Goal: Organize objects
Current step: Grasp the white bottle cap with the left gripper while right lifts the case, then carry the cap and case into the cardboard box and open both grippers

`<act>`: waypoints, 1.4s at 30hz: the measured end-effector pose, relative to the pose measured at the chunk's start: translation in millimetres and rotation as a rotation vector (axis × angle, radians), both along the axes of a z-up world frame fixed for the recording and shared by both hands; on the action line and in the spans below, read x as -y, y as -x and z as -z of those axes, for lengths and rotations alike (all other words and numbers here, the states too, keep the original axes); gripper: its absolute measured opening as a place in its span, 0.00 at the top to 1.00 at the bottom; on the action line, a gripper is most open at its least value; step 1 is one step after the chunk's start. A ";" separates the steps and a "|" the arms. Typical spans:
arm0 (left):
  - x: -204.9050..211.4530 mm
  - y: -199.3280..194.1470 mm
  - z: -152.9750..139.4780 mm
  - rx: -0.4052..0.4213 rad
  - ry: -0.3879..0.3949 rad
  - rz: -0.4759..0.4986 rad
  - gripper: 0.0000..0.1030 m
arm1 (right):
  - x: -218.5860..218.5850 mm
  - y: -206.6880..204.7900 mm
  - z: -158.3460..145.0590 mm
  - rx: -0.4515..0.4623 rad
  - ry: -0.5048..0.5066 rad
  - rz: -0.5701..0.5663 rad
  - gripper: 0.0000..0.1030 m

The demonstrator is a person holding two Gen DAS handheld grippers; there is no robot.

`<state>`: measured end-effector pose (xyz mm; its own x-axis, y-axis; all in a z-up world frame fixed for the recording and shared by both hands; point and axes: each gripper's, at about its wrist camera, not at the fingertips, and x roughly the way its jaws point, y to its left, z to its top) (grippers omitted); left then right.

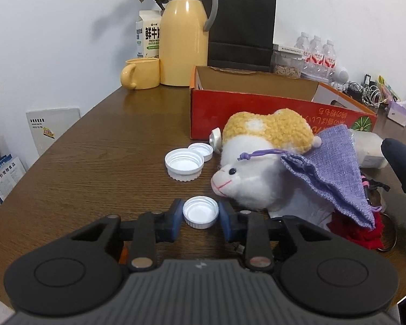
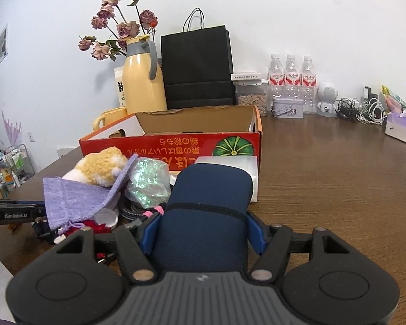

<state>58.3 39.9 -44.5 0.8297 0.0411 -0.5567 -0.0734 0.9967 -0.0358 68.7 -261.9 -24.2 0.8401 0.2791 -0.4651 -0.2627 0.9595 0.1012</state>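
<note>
My left gripper point(image 1: 200, 215) is shut on a white bottle cap point(image 1: 200, 211), held low over the brown table point(image 1: 100, 168). Two more white caps point(image 1: 185, 162) lie ahead of it, left of a white and yellow plush toy point(image 1: 257, 162) with a purple drawstring pouch point(image 1: 335, 168) draped over it. My right gripper point(image 2: 201, 230) is shut on a navy blue zippered case point(image 2: 205, 216), held in front of the open red cardboard box point(image 2: 176, 146). The plush point(image 2: 100, 166), the pouch point(image 2: 75, 197) and a glittery packet point(image 2: 149, 181) lie left of the case.
A yellow thermos point(image 1: 184, 40), yellow mug point(image 1: 142, 73), milk carton point(image 1: 147, 35) and black paper bag point(image 1: 242, 27) stand at the back. Water bottles point(image 2: 292, 81), a snack jar point(image 2: 250, 94), cables point(image 2: 362, 109) and a tissue box point(image 2: 399, 126) line the back right.
</note>
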 end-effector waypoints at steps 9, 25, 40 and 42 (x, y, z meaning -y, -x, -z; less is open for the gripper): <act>-10.1 2.2 -27.4 0.092 -0.002 -0.032 0.72 | -7.2 -4.9 -13.5 0.056 0.015 -0.017 0.38; 17.0 -89.9 -100.1 0.294 0.022 0.019 0.72 | -42.9 -98.5 -74.1 0.249 0.015 -0.045 0.38; 30.6 -211.5 -77.0 0.140 0.027 -0.052 0.72 | -61.5 -223.3 -45.5 0.109 0.018 0.047 0.38; 30.5 -219.3 -67.3 0.106 0.018 -0.044 0.72 | -62.3 -228.5 -37.8 0.071 0.035 0.055 0.38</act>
<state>277.6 9.4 22.8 0.8816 0.0696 -0.4668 -0.1120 0.9917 -0.0637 297.3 -199.6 13.6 0.8848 0.2168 -0.4125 -0.2153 0.9752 0.0506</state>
